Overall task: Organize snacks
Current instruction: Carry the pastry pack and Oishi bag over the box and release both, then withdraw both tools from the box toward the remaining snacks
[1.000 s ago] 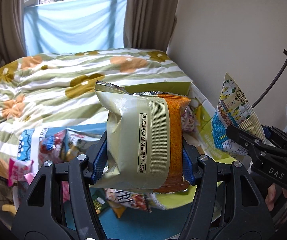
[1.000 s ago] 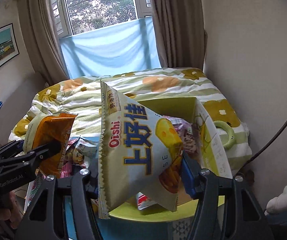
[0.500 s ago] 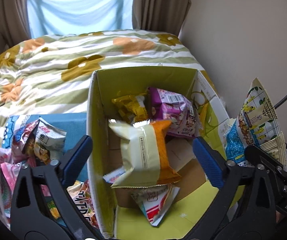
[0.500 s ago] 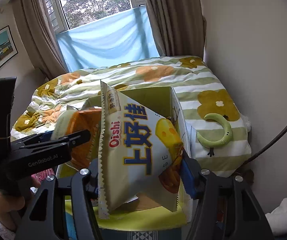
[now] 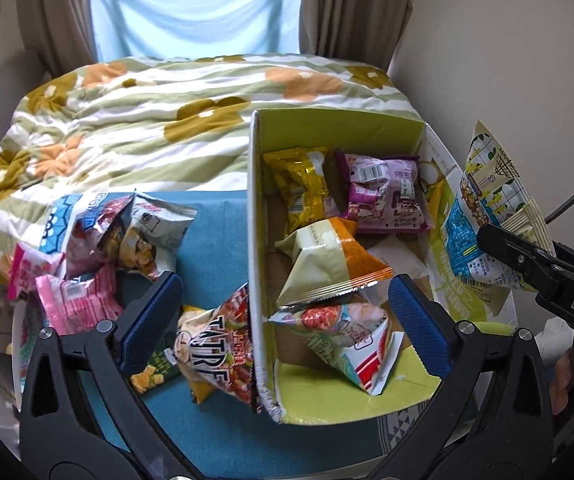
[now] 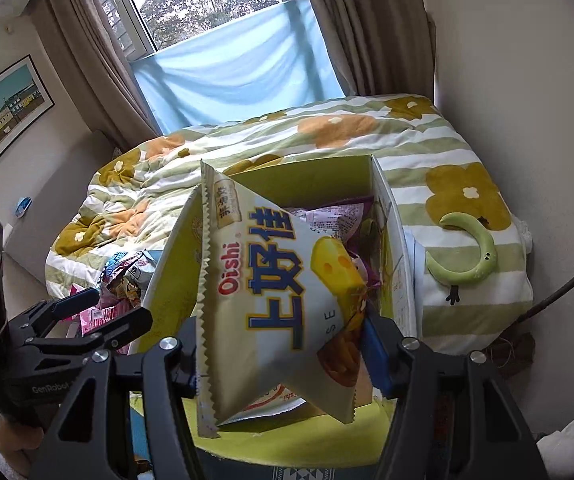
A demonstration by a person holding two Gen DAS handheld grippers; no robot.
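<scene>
L wrist: left gripper (image 5: 287, 312) is hanging released over the near-left corner of the green box (image 5: 255, 216), blue pads spread wide w/ nothing between them; jaws have just been opening. Green-orange bag (image 5: 329, 262) is lying inside the box on top of a red-white pack (image 5: 347, 332), yellow bag (image 5: 303, 188) and purple bag (image 5: 387, 192) sitting behind it. Loose snack pile (image 5: 103, 252) is sitting on the blue mat (image 5: 215, 216) left of the box.

R wrist: right gripper (image 6: 283, 354) is clenching the Oishi bag (image 6: 283, 300), pads pressing both sides, bag hanging over the box opening. Left gripper is showing at lower left beside the box.
</scene>
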